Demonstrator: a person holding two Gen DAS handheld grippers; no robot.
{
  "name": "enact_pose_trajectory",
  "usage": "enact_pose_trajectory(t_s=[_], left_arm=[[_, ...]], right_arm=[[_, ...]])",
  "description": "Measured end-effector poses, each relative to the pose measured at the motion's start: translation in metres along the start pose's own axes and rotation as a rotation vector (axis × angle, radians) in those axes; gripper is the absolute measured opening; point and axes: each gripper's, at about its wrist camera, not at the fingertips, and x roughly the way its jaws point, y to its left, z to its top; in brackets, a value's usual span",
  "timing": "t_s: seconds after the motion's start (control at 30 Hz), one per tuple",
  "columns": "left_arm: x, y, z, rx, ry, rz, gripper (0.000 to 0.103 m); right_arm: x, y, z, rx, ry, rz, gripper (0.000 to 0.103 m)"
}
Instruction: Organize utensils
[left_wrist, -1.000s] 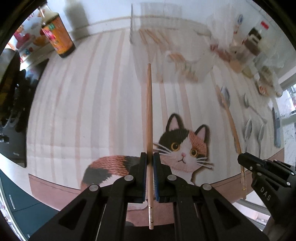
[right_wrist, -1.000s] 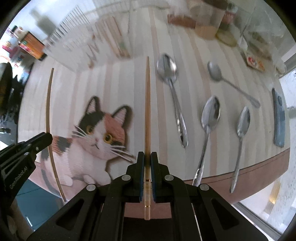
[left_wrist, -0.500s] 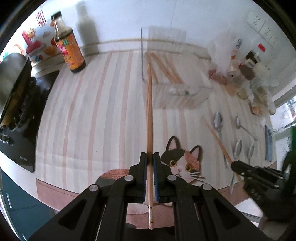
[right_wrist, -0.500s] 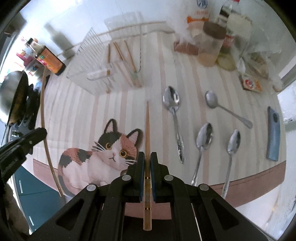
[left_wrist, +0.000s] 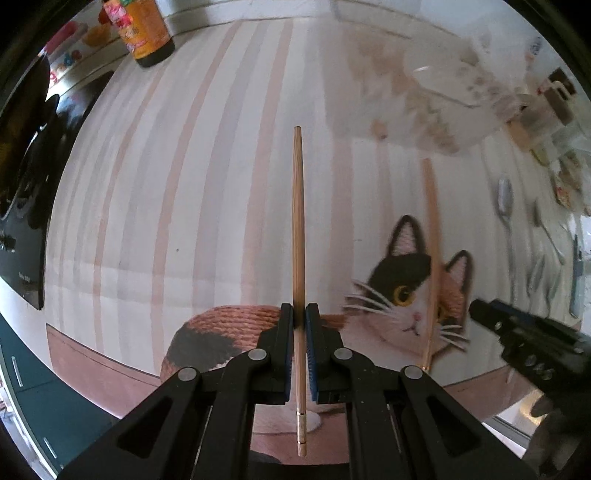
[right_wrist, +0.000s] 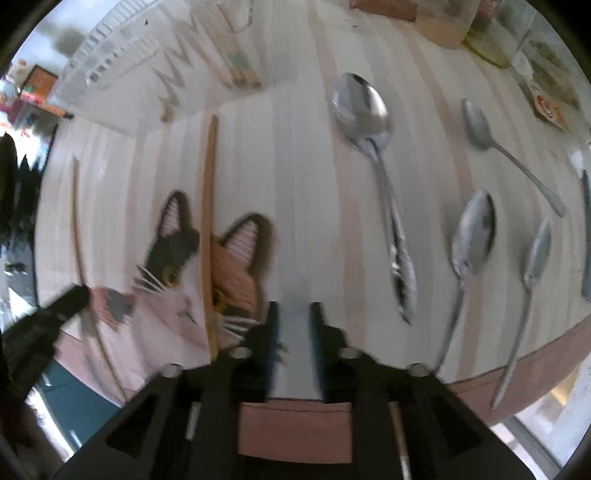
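Chopstick one (left_wrist: 298, 240) is clamped tight in my left hand-held gripper (left_wrist: 299, 332), above the cat mat (right_wrist: 314, 221) on the bench. Chopstick two (right_wrist: 208, 229) is loose across the cat's face. My right hand-held gripper (right_wrist: 294, 314) has just been opening, partly spread, with nothing between its jaws. Count outside the clear rack (right_wrist: 122, 55): two chopsticks and four spoons (right_wrist: 373, 177). Rack contents are too blurred to count. Most sorting looks still to do.
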Motion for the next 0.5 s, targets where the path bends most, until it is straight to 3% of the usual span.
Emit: enact_pose_trajectory(t_s=[0.2,0.27,0.33,0.37,0.5], left_arm=[[0.009,0.021,0.0,-0.047,0.013,0.034,0.004],[0.011,0.026,0.0,-0.059,0.014,0.044,0.004],[0.012,0.03,0.0,-0.072,0.032,0.091,0.004],[0.012,0.032,0.0,-0.081,0.03,0.093,0.004],[0.001,0.046,-0.005,-0.1,0.01,0.106,0.004]], right_arm=[[-0.001,0.042,0.02,-0.053,-0.028,0.033,0.03],[0.007,0.057,0.023,-0.085,-0.012,-0.014,0.03],[0.01,0.071,0.023,-0.141,-0.029,-0.095,0.011],[0.011,0.076,0.022,-0.165,-0.039,-0.144,0.008],[0.009,0.079,0.025,-0.186,-0.046,-0.172,0.007]])
